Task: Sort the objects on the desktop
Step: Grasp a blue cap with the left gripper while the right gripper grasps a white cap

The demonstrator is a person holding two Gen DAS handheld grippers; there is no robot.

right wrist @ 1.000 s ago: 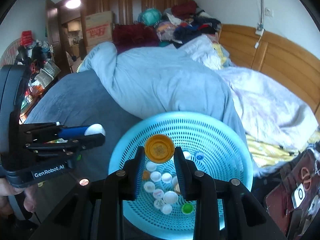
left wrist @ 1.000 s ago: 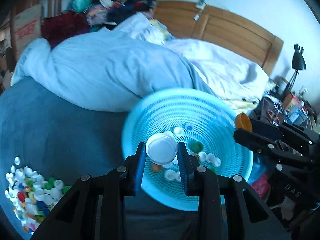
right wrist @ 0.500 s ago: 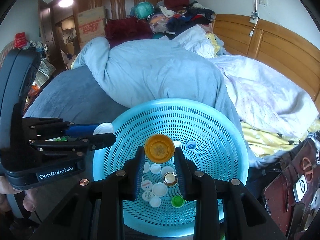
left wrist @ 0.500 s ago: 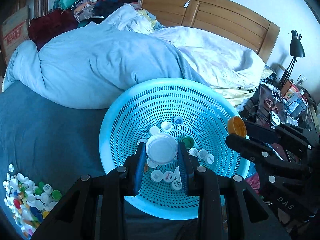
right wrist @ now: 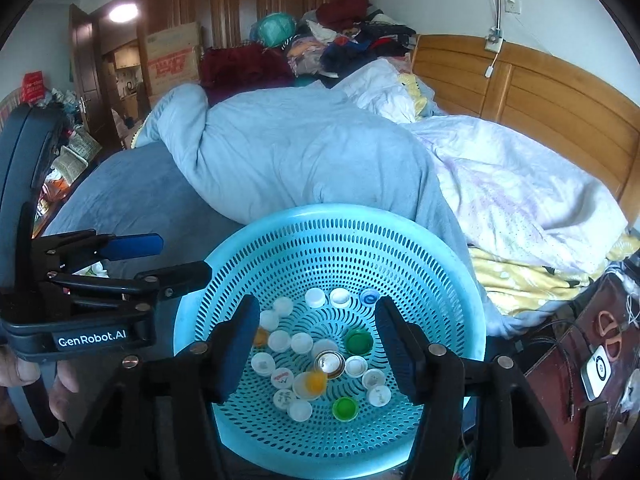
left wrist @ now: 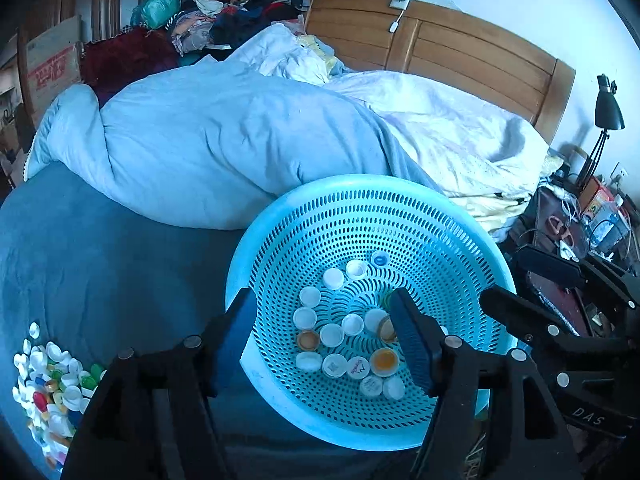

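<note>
A light blue perforated basket (left wrist: 360, 184) (right wrist: 332, 212) sits on the bed with several bottle caps in its bottom, mostly white, some green and orange. My left gripper (left wrist: 320, 300) hangs over the basket's near left side; its jaws are opening with nothing between them. My right gripper (right wrist: 316, 308) is over the basket's middle, its jaws also opening and empty. An orange cap (right wrist: 316, 380) looks blurred among the caps; the same cap (left wrist: 384, 361) lies in the basket. Each gripper shows in the other's view: the right gripper (left wrist: 516, 280), the left gripper (right wrist: 184, 258).
A pile of mixed caps (left wrist: 52, 376) lies on the dark blue blanket (left wrist: 100, 264) at far left. A bunched pale blue duvet (left wrist: 224, 140) lies behind the basket. To the right stand a cluttered bedside table (right wrist: 600, 344) and a black lamp (left wrist: 606, 108). A hand (right wrist: 24, 376) holds the left gripper.
Both grippers opened. The white lid left the left jaws and the orange cap left the right jaws; both are now down in the basket.
</note>
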